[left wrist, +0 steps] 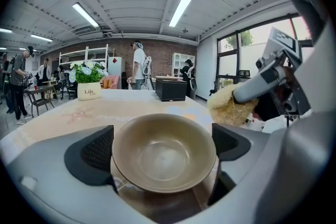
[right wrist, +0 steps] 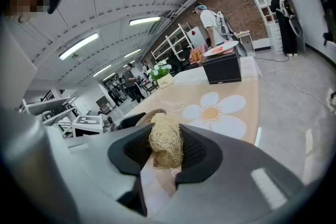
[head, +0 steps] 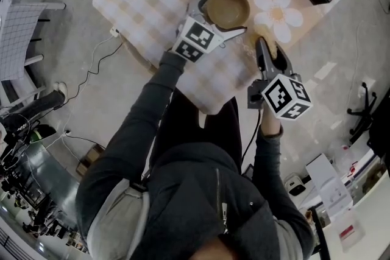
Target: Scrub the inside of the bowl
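Bowl (left wrist: 164, 152) between left gripper (left wrist: 164, 145) fingers (left wrist: 97, 148)

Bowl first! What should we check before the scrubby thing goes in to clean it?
1. The bowl is gripped between the left gripper's jaws: ok.
2. The scrubber is pinched in the right gripper: ok.
3. The bowl opens upward with nothing inside: ok.
4. The scrubber is inside the bowl: not ok, it is outside, to the bowl's right.
5. The bowl rests on the tablecloth: cannot tell.
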Motion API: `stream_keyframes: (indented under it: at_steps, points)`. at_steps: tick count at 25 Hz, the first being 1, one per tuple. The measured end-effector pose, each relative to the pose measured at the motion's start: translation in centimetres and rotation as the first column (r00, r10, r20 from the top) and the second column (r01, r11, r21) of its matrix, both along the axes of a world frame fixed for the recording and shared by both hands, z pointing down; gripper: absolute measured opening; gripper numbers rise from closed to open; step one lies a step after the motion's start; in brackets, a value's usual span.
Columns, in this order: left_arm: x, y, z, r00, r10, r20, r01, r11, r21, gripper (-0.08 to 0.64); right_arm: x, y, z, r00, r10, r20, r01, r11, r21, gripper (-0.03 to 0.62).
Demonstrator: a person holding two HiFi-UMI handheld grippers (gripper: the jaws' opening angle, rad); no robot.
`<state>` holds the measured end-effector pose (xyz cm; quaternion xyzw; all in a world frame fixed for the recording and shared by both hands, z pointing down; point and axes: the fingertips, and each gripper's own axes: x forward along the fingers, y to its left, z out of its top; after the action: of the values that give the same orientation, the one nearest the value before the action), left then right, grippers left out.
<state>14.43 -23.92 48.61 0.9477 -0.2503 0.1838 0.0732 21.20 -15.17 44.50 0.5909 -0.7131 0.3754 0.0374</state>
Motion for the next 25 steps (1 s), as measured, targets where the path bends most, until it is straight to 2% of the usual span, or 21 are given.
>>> stream_keyframes:
  at_steps: [8,14,19,25]
  points:
    - [0.0,0.1,0.1,1.000,0.002,0.000,-0.002,1.000,-0.004,0.583,-0.7,-2.6,-2.7,0.983,-0.177,-0.040,0.177,0.984,-0.015,0.121]
    - [0.1,0.0,0.1,1.000,0.002,0.000,-0.002,1.000,-0.002,0.583,-2.2,-4.9,-2.9,0.939,-0.323,-0.116,0.316,0.945,-0.080,0.121]
    - [0.2,-0.1,0.6,1.000,-0.004,-0.005,0.005,1.000,0.004,0.583,-4.4,-6.2,-2.7,0.869,-0.458,-0.187,0.437,0.888,-0.144,0.121]
    - [0.4,0.0,0.5,1.000,0.001,-0.004,-0.001,1.000,-0.003,0.583,-7.1,-7.4,-1.8,0.722,-0.625,-0.297,0.577,0.781,-0.240,0.120]
